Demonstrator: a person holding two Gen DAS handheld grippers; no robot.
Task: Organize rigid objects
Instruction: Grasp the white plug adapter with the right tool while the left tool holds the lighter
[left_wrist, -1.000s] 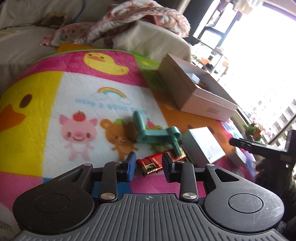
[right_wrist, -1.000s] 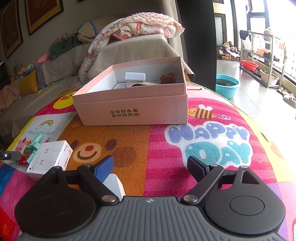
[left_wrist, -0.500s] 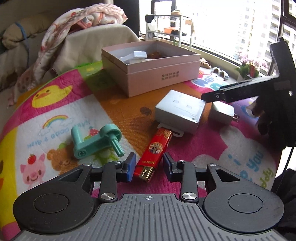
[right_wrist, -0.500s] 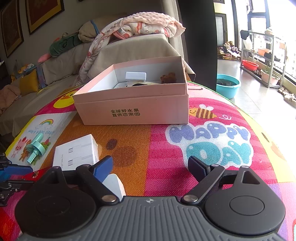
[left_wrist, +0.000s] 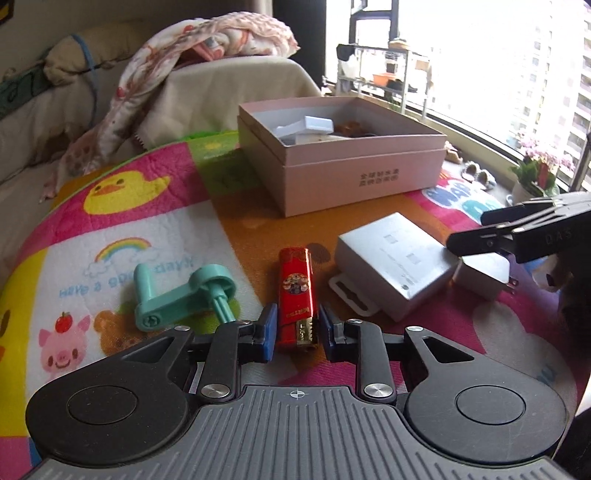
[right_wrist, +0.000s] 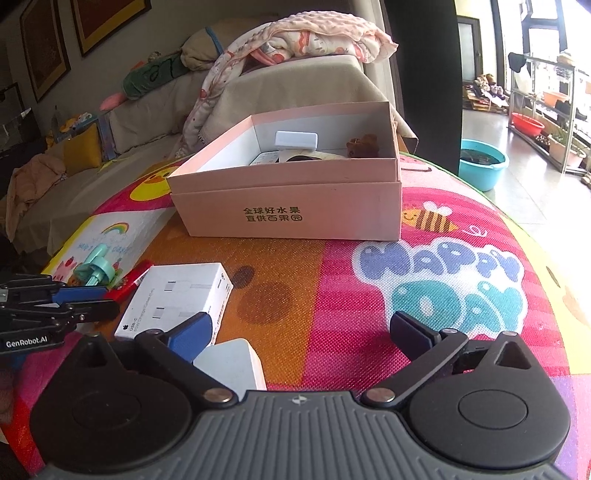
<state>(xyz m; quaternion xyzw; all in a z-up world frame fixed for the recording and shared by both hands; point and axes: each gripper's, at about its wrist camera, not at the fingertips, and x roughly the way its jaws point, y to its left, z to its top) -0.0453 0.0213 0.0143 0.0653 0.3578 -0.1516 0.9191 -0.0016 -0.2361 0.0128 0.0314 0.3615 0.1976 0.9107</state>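
Between the left gripper's (left_wrist: 295, 328) fingers lies a glossy red lighter (left_wrist: 295, 291) with a shiny metal cap. To its left, the teal crank handle (left_wrist: 181, 299) is smooth matt plastic. The play mat (right_wrist: 369, 295) has a coarse woven cloth texture, fleecier on its white panel. The pink box (right_wrist: 295, 206) ahead is matt cardboard. The white carton (right_wrist: 177, 299) just ahead of the right gripper (right_wrist: 299, 328) is smooth paperboard; the charger (right_wrist: 232, 363) beside it is satin white plastic. Both grippers are matt black plastic with blue rubbery pads (right_wrist: 192, 328).

Both wrist cams sit low, near the mat, facing pink box (left_wrist: 354, 162) (right_wrist: 295, 206); shared: white carton (left_wrist: 395, 264) (right_wrist: 177, 299) before it.
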